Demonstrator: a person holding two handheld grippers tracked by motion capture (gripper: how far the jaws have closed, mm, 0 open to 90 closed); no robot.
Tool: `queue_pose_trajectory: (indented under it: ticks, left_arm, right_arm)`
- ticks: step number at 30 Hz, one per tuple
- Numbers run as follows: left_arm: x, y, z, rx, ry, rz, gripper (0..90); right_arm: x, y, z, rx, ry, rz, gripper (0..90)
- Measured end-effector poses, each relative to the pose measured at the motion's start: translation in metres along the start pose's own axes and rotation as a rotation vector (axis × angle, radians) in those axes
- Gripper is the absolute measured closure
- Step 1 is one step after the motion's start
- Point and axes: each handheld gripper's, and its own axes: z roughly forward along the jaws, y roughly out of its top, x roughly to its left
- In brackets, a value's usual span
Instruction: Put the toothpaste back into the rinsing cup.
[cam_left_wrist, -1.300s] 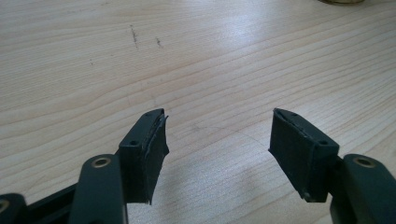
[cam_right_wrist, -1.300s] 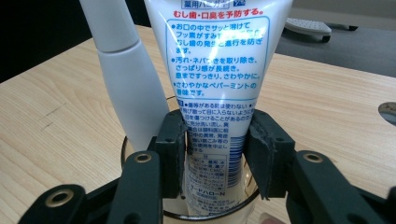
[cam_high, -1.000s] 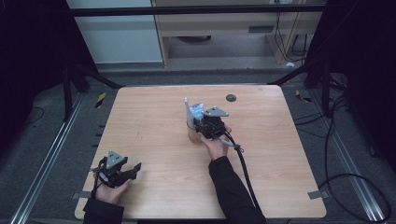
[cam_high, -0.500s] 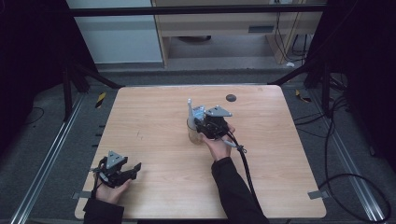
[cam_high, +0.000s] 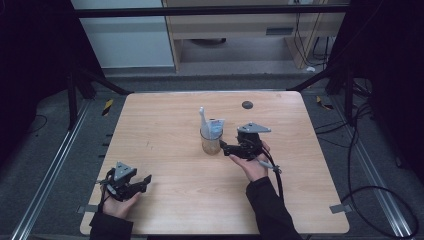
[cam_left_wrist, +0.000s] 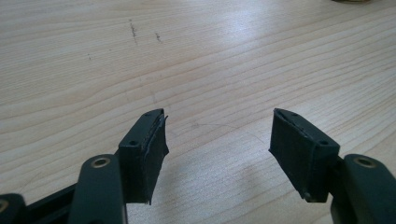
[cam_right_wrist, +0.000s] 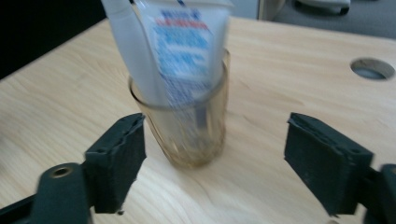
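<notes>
Right gripper view: right gripper (cam_right_wrist: 215, 158) has its jaws spread wide and nothing between the pads; they have just been opening, and the glass cup (cam_right_wrist: 187, 126) stands free on the table (cam_right_wrist: 289, 79), ahead of the jaws and nearer the left pad. In the cup are a white toothpaste tube (cam_right_wrist: 187, 51) and a pale toothbrush (cam_right_wrist: 135, 60), both leaning up and left past the rim.

High view: the cup (cam_high: 210, 141) sits mid-table, just left of the right gripper (cam_high: 223, 148), near but apart. Left gripper (cam_high: 145, 179) rests at the near left corner, well apart from the cup, jaws released and empty over bare wood.

Risks as judged from here:
- Load is tall and leaning, so the cup is likely top-heavy. A knock from the left pad while backing off could tip it.
- The tube and brush overhang the rim. A gripper passing above could catch them and drag the cup over or pull them out.
- The cable (cam_high: 274, 172) trailing off the right gripper lies on the table by the forearm; a wide sweep toward the cup could snag or shove it.
- The frame is motion-blurred, so the hand looks to be moving fast near the glass, with little margin.

Safest exit looks like straight back, away from the cup, staying low.
</notes>
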Motion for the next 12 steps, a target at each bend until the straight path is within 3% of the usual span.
queue_pose_trajectory:
  ticks: [6, 12]
  left_arm:
    - [0.001, -0.001, 0.001, 0.015, 0.002, 0.003, 34.3]
    - [0.002, -0.001, 0.001, 0.017, 0.005, 0.002, 34.0]
  right_arm:
    - [-0.023, -0.02, -0.019, 0.045, -0.054, -0.011, 13.5]
    - [-0.042, -0.042, -0.045, 0.041, -0.085, -0.019, 12.8]
